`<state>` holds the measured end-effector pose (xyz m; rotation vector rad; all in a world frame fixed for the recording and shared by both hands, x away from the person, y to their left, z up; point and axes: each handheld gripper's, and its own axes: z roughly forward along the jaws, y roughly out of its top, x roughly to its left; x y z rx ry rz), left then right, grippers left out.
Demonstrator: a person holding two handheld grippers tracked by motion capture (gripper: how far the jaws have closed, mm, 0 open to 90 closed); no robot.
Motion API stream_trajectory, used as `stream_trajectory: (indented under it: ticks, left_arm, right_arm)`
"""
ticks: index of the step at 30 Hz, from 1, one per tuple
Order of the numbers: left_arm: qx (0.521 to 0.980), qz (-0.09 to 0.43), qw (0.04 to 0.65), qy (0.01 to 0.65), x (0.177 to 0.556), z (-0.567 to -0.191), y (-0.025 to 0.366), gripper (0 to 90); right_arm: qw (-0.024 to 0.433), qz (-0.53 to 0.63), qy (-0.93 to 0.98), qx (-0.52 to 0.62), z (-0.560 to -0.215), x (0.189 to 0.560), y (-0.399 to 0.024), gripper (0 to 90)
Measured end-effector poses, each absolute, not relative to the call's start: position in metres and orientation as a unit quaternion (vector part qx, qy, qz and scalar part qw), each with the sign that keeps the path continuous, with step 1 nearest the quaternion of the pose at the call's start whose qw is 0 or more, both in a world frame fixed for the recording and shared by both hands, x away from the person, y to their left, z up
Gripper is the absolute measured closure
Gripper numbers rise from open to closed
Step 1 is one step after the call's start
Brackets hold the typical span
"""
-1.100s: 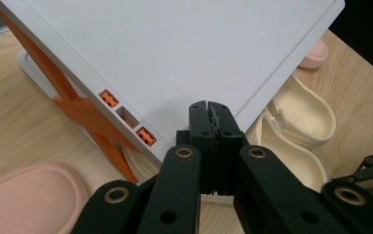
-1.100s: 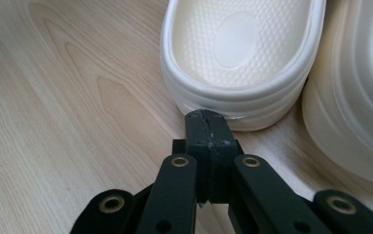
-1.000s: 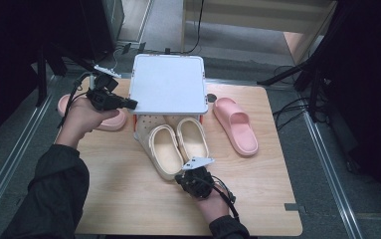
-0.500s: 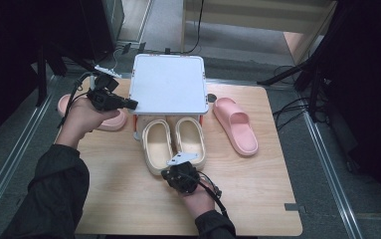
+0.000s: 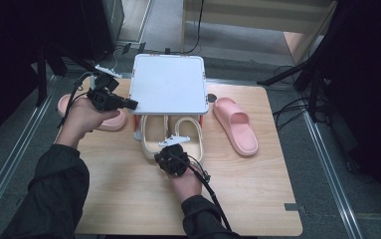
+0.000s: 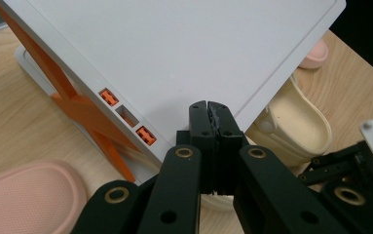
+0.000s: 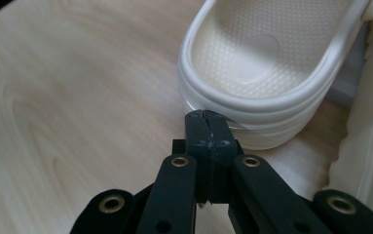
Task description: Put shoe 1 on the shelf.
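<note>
Right gripper (image 7: 207, 114): jaws pressed together, nothing between them, tips touching the heel rim of the cream rubber slipper (image 7: 271, 63).
Cream slipper pair (image 5: 173, 142): side by side at mid-table, toes tucked under the white square-topped stand with orange legs (image 5: 168, 84).
Left gripper (image 6: 208, 105): jaws pressed together, empty, hovering at the stand's front-left edge.
Pink rubber slipper, left (image 5: 106, 119): at the table's left edge, under the left hand.
Pink rubber slipper, right (image 5: 235, 124): apart from the stand.
Open room: bare wooden tabletop (image 5: 257, 189) along the near side and right corner.
</note>
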<state>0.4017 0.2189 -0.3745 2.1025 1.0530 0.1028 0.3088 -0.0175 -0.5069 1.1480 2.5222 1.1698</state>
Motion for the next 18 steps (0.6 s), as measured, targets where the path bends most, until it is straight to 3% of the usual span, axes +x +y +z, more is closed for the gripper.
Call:
stream_trajectory:
  ticks: [18]
  left_arm:
    - [0.821, 0.038, 0.388, 0.418, 0.402, -0.375, 0.221, 89.6]
  right_arm:
    - [0.108, 0.388, 0.817, 0.412, -0.506, 0.351, 0.003, 87.7]
